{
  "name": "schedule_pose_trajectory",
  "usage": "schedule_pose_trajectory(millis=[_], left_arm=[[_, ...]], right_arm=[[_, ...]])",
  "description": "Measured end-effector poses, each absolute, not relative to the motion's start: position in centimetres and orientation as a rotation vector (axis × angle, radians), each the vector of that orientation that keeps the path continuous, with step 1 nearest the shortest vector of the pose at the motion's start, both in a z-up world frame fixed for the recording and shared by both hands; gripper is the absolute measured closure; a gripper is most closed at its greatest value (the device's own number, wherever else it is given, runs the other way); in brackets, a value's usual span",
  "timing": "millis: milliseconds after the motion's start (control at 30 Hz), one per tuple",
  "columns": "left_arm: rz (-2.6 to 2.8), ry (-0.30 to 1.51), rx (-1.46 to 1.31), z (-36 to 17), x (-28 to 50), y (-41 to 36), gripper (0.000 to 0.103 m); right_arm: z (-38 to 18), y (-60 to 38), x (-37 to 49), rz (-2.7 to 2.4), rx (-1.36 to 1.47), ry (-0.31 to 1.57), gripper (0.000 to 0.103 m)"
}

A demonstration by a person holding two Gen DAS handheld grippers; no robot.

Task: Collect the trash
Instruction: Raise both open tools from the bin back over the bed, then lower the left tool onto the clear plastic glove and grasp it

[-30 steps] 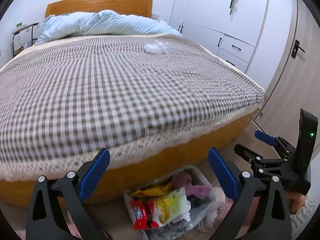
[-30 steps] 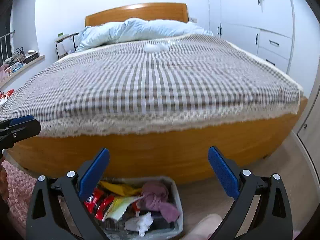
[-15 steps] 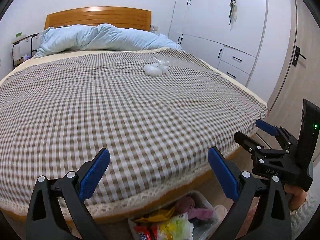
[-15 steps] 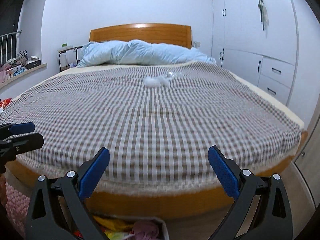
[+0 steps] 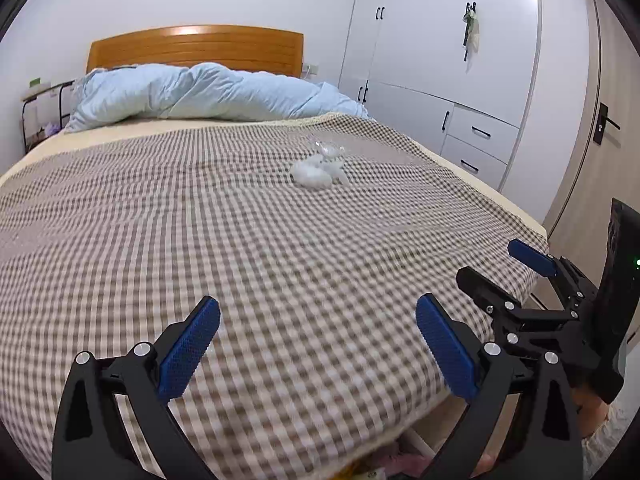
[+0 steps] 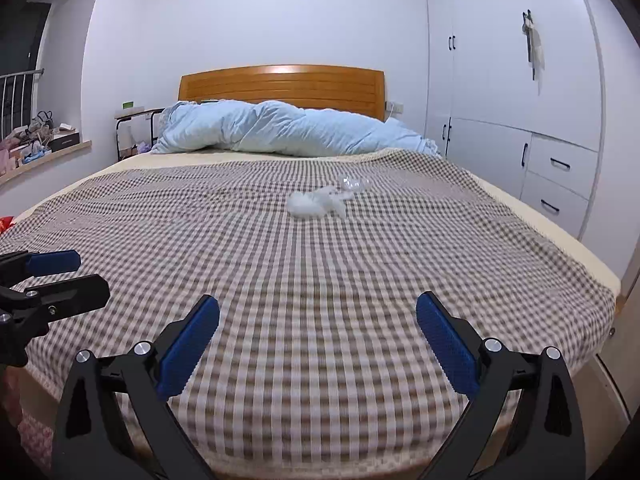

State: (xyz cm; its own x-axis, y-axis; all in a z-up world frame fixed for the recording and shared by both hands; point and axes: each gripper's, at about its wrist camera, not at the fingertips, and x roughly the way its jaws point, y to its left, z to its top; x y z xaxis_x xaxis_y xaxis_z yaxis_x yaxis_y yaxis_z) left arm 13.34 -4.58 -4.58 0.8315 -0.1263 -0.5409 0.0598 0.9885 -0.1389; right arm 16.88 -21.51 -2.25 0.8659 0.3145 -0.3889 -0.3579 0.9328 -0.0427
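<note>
A white crumpled tissue (image 5: 314, 174) lies on the checked bedspread (image 5: 160, 240) toward the far side of the bed, with a clear crumpled plastic piece (image 5: 328, 148) just behind it. Both show in the right wrist view too: the tissue (image 6: 310, 205) and the plastic (image 6: 352, 183). My left gripper (image 5: 318, 330) is open and empty above the near part of the bed. My right gripper (image 6: 318, 330) is open and empty, also far short of the trash. The right gripper shows in the left view (image 5: 508, 268), the left gripper in the right view (image 6: 76, 276).
A light blue duvet (image 6: 288, 130) is heaped at the wooden headboard (image 6: 280, 88). White wardrobes with drawers (image 6: 540, 128) line the right wall. A bedside stand (image 6: 134, 132) and a cluttered sill (image 6: 36, 140) are at left. The bin's rim (image 5: 416, 444) peeks below the bed's foot.
Both grippers rose from floor level, where the trash bin filled the lower view, to above the bed. The bin has dropped almost out of sight. Both stayed open.
</note>
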Motion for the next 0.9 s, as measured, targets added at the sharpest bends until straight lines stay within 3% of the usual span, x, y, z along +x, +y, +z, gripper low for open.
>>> schedule_pose_trajectory(millis=[900], left_arm=[[0.026,0.509,-0.175,-1.7,23.2,-0.4,0.008]], right_arm=[[0.3,-19.3,26.5,0.259,-0.023,0.288,0.008]])
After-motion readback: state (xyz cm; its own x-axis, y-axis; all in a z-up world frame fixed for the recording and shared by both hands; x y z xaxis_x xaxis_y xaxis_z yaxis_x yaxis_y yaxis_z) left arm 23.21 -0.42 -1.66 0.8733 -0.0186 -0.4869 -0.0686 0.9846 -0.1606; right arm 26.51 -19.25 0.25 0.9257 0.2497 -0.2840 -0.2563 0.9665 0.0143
